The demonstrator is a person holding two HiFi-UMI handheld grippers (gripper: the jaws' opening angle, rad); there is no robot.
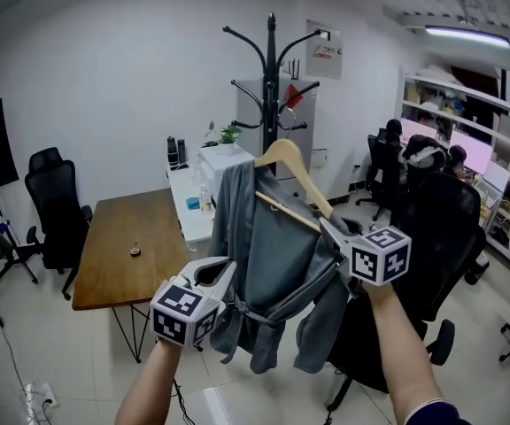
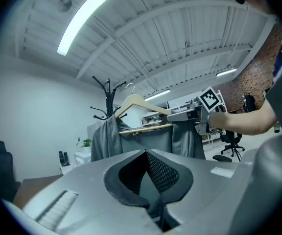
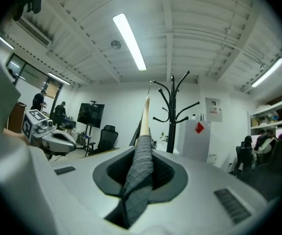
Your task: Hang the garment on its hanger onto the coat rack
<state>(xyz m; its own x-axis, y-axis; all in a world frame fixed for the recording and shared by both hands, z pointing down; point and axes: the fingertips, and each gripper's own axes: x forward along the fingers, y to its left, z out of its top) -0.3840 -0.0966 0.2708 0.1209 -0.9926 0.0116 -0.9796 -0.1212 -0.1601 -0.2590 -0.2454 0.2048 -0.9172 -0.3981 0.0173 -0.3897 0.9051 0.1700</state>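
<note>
A grey garment (image 1: 277, 259) hangs on a wooden hanger (image 1: 283, 159) that I hold up in front of the black coat rack (image 1: 271, 78). The hanger's hook is close to the rack's pole, below its arms. My right gripper (image 1: 330, 230) is shut on the hanger's right end through the cloth, and the wrapped wood (image 3: 141, 155) runs between its jaws (image 3: 140, 173). My left gripper (image 1: 227, 280) is lower, at the garment's left hem, where the cloth bunches. Its jaws (image 2: 148, 180) look shut on a thin fold. From there the hanger (image 2: 141, 104) and rack (image 2: 107, 94) show above.
A brown wooden table (image 1: 131, 251) and a white side table (image 1: 189, 204) stand left of the rack. A pale cabinet (image 1: 297, 124) is behind it. Black office chairs stand at the left (image 1: 56, 206) and right (image 1: 445, 228). People sit at desks at the back right (image 1: 397, 144).
</note>
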